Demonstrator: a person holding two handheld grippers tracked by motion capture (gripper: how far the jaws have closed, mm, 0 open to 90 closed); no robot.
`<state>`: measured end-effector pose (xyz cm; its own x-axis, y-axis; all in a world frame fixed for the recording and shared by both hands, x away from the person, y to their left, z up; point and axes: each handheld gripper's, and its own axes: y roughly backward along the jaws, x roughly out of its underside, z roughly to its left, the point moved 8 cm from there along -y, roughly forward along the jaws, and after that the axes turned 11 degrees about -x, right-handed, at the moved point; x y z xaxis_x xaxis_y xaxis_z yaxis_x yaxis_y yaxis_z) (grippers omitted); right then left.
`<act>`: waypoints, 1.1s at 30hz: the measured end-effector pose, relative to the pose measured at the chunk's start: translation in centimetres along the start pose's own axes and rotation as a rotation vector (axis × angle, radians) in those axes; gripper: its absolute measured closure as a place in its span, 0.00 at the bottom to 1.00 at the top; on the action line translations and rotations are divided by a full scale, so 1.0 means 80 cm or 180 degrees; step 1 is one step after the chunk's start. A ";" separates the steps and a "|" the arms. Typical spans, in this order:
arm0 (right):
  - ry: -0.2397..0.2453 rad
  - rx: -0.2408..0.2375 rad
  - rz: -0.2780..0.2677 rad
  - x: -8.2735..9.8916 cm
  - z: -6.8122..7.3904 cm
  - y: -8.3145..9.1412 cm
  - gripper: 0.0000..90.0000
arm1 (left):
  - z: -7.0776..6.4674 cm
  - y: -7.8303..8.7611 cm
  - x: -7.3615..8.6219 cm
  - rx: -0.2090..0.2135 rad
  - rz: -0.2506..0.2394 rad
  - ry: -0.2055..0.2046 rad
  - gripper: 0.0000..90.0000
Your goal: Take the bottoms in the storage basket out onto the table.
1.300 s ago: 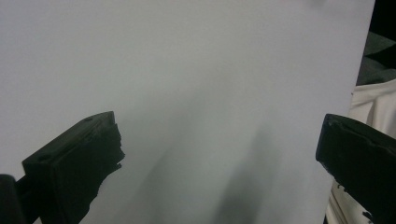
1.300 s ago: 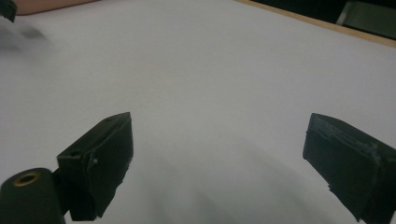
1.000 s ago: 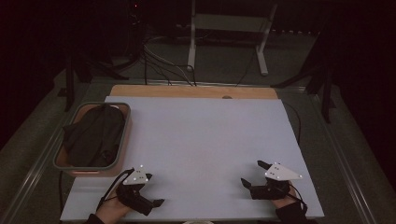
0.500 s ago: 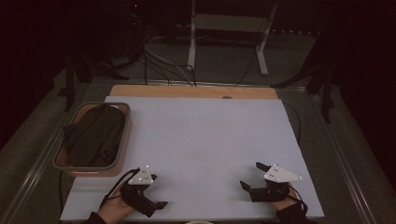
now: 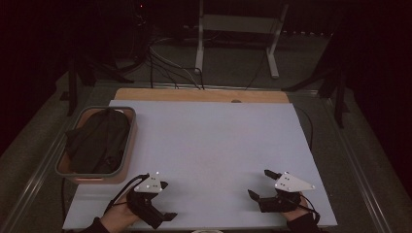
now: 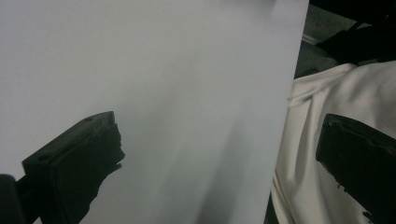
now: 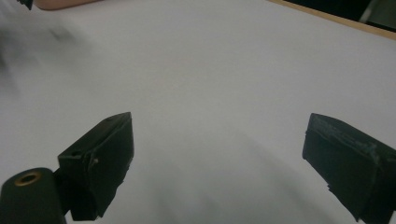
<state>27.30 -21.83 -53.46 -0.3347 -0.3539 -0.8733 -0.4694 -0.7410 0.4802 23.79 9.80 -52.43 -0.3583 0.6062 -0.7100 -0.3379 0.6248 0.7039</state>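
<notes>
Dark garment is left bundled in tray at desk's left edge; left gripper has been drawn nearer the front edge, right gripper barely shifted; both held wide, empty.

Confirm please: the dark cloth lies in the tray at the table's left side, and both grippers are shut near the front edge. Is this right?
One thing is wrong: both grippers are open, not shut. Each gripper view shows its jaws wide apart with nothing between. The left gripper and right gripper are near the front edge, and the dark cloth lies in the tray at left.
</notes>
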 end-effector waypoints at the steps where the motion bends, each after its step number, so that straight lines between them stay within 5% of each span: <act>1: 0.0006 0.0009 0.0002 0.000 0.000 0.000 0.10 | 0.000 0.002 -0.001 0.0013 -0.0005 -0.0008 0.00; 33: -0.0022 -0.0011 -0.0094 -0.008 0.005 0.004 0.10 | 0.025 0.063 -0.049 -0.0119 -0.0117 -0.0142 0.00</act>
<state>27.09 -21.60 -52.73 -0.3265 -0.3278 -0.8865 -0.4764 -0.7530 0.4539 25.25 11.59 -46.16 -0.3061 0.6050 -0.7350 -0.3827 0.6287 0.6770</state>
